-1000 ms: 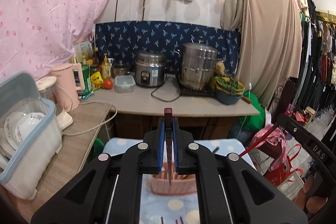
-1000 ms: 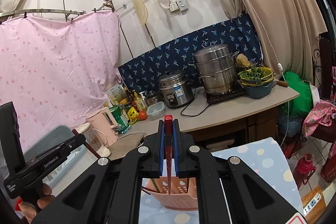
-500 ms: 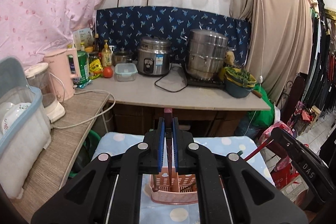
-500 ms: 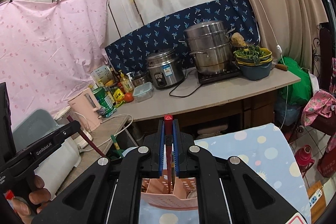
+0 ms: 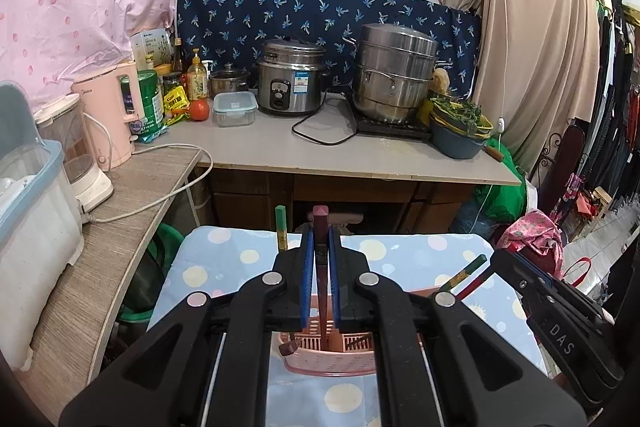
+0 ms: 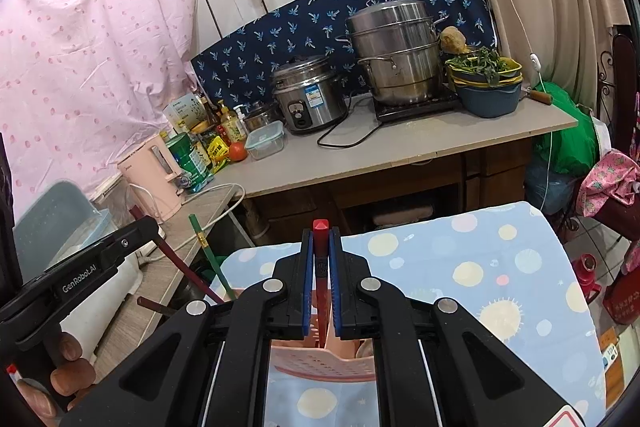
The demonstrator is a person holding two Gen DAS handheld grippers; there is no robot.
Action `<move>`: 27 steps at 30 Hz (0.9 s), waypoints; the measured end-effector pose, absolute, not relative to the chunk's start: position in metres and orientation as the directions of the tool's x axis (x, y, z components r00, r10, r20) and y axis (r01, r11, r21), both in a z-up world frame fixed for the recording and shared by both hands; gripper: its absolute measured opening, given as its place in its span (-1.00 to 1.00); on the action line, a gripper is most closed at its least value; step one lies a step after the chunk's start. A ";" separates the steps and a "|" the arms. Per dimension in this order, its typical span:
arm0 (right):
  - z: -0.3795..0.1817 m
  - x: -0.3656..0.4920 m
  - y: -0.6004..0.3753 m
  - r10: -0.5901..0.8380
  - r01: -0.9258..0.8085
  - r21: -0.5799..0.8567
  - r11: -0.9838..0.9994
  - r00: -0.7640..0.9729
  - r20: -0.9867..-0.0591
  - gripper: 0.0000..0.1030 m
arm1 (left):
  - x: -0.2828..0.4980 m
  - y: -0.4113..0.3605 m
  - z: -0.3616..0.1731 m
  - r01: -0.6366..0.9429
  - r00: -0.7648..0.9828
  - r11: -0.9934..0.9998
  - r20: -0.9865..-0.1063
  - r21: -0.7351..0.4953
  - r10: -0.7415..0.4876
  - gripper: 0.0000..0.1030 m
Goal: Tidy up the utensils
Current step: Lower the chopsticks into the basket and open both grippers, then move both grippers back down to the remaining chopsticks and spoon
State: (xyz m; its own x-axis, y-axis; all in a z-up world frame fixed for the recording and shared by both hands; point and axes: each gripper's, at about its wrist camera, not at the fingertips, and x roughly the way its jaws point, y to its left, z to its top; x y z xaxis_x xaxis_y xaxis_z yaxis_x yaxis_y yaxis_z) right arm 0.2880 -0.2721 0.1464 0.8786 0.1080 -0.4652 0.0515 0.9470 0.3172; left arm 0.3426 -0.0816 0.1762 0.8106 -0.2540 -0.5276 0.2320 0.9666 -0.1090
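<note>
Both chopsticks lowered toward the pink holder; neither let go yet.

Left wrist view: the left gripper (image 5: 319,251) is clenched on a dark red chopstick (image 5: 320,227), whose lower end now reaches inside the pink utensil holder (image 5: 326,359) on the dotted tablecloth (image 5: 404,251). A second ago the holder sat smaller and farther below, so the gripper has come down over it. A green chopstick (image 5: 281,227) already stands in the holder, just left of the jaws.

Right wrist view: the right gripper (image 6: 320,259) grasps a bright red chopstick (image 6: 321,239), its tip pointing down into the same holder (image 6: 316,363), which has grown closer in view. The other gripper (image 6: 80,275) shows at left. Judgement: both are near release; opening the jaws should drop each stick in.
</note>
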 end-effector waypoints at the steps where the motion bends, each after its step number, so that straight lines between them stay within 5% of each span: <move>1: 0.147 0.287 -0.272 0.108 0.049 0.314 0.948 0.878 -0.466 -0.85 | 0.342 -0.081 0.176 0.229 0.813 0.967 -0.524 -0.110 -0.252 -0.86; 4: 0.150 0.281 -0.269 0.092 0.054 0.298 0.953 0.886 -0.455 -0.69 | 0.339 -0.079 0.177 0.223 0.823 0.968 -0.509 -0.116 -0.250 -0.81; 9: 0.161 0.270 -0.271 0.090 0.052 0.310 0.949 0.901 -0.425 -0.59 | 0.331 -0.075 0.185 0.211 0.844 0.971 -0.480 -0.117 -0.241 -0.22; 27: 0.181 0.188 -0.254 0.109 0.010 0.289 0.957 0.914 -0.391 -0.59 | 0.263 -0.063 0.198 0.207 0.847 0.978 -0.499 -0.014 -0.186 -0.21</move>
State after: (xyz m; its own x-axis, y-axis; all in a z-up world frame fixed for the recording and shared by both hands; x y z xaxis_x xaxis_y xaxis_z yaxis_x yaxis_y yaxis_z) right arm 0.1876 -0.2539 0.1809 0.9140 0.1088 -0.3910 0.0098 0.9572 0.2892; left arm 0.2628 -0.0631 0.1982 0.8465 -0.1864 -0.4986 0.2069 0.9783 -0.0144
